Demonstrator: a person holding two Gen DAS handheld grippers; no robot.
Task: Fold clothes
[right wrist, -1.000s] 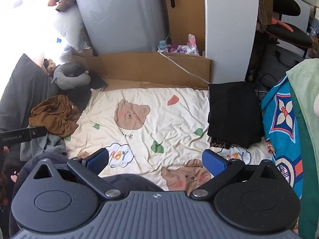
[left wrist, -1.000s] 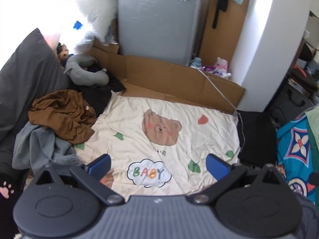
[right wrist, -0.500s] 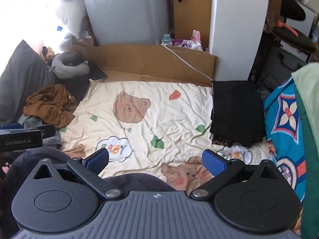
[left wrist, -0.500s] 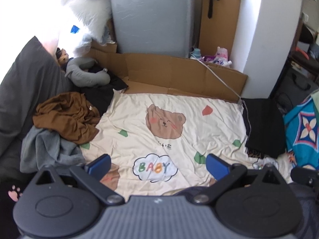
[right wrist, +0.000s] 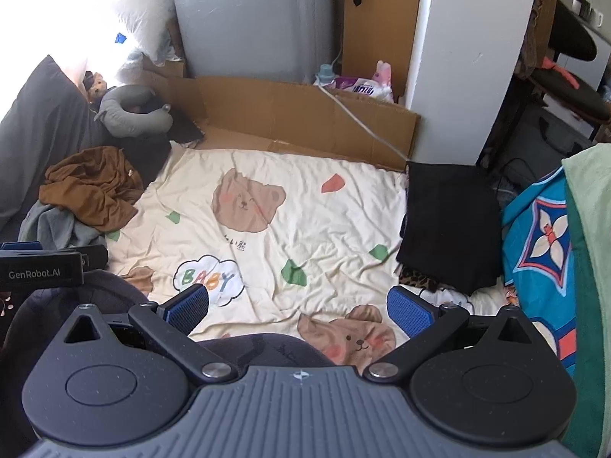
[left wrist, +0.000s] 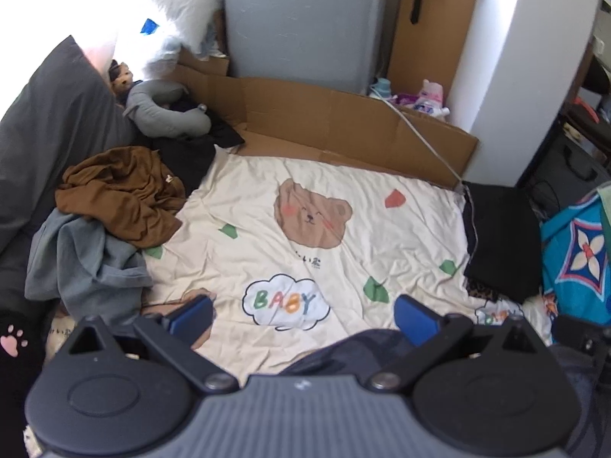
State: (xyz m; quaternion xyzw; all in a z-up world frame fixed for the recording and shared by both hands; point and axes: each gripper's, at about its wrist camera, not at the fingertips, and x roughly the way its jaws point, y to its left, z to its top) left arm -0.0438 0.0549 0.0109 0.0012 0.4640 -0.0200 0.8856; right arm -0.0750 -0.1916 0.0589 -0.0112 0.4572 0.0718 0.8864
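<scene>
Both the left tongs [left wrist: 301,315] and the right tongs [right wrist: 298,307] hang wide open and empty above the near edge of the bear blanket [left wrist: 305,236]. A brown garment [left wrist: 122,194] and a grey one [left wrist: 88,263] lie crumpled at its left edge; folded black clothes [right wrist: 450,221] sit on its right edge.

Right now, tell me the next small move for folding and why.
Probably reach the left hand-held gripper toward the brown garment: both hand-held grippers are open and empty, it lies crumpled on top of the pile at left, and the blanket beside it offers room.
</scene>
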